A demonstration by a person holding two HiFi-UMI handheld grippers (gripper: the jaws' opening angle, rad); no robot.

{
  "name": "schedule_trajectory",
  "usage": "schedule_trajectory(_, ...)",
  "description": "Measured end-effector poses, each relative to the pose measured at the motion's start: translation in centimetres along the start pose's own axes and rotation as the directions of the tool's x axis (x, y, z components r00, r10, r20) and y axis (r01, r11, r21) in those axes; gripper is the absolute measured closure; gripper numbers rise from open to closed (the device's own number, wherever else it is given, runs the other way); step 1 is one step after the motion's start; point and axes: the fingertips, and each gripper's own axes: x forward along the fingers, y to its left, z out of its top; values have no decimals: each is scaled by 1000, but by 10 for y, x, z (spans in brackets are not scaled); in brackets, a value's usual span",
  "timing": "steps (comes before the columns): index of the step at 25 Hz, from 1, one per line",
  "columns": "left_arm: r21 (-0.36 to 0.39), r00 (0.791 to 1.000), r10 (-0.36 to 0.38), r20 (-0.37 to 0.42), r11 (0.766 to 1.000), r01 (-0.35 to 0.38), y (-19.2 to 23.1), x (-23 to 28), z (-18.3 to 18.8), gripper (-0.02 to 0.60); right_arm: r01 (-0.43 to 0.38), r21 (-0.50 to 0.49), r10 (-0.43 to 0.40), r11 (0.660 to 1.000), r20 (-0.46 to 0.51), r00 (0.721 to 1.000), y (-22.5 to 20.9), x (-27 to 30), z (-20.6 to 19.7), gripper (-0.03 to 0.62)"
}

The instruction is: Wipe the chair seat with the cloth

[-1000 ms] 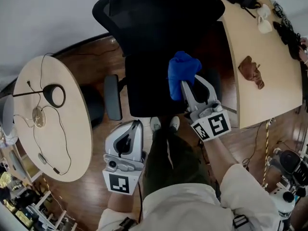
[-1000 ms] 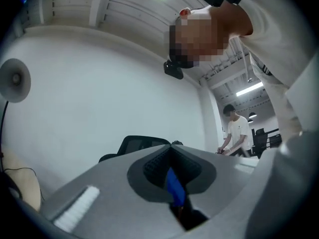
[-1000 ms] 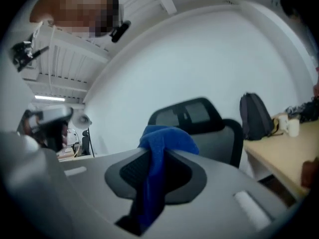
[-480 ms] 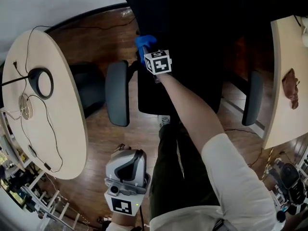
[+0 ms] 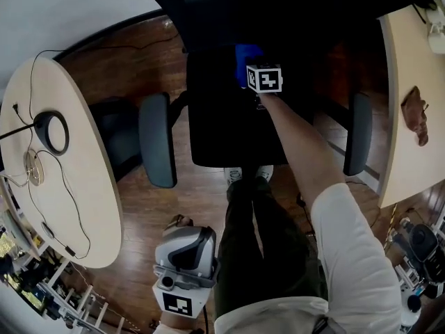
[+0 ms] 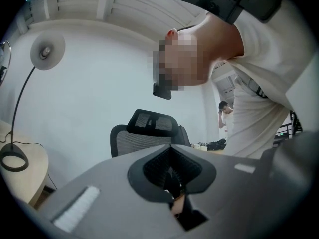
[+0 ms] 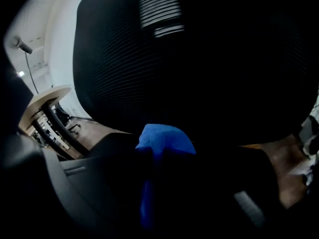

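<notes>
Cloth was what your right tool (image 5: 254, 69) held: its jaws were clamped on the bunched blue cloth (image 5: 247, 53), which pushed out ahead of them. It sat at the far edge of the chair seat (image 5: 229, 134), close under the dark backrest (image 7: 149, 59). No view settled whether it pressed on the seat or hovered just over it.

Your left tool (image 5: 185, 256) hung near you, above the wooden floor (image 5: 188, 200), aimed upward and away from the chair. Its jaws were together with nothing between them.

An armrest (image 5: 156, 139) stood on the left of the seat, with a second on the right. Beyond the left one lay the round tabletop (image 5: 83, 207).

The step in hand looked like a wiping stroke at the seat's far end. The next move probably called for the following:
- setting the cloth flat on the seat;
- drawing it toward you with steady pressure;
- shifting sideways for the next pass, with your forearm kept clear of the right armrest.
</notes>
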Motion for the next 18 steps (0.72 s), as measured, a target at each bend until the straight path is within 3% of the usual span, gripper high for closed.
schedule_trajectory(5,-41,999,-43,9,998,43,-16,11,-9,471,200,80,-196,977,-45,979,-143,-57,-18,531)
schedule_trajectory(10,-64,998,-64,13,996,65,-29,14,-20,471,217,112,-212,970,-54,976,-179,-77,-28,530)
schedule_trajectory(12,-70,998,-65,11,995,65,-29,14,-21,471,173,139,-172,975,-19,985,-159,-76,-24,530)
schedule_trajectory(14,-76,998,-64,10,995,65,-28,13,-18,471,80,145,-86,986,30,996,-109,-70,-18,531)
schedule_trajectory(18,-80,999,-52,16,995,53,-26,17,-4,471,-169,78,165,982,62,984,54,-55,-13,531)
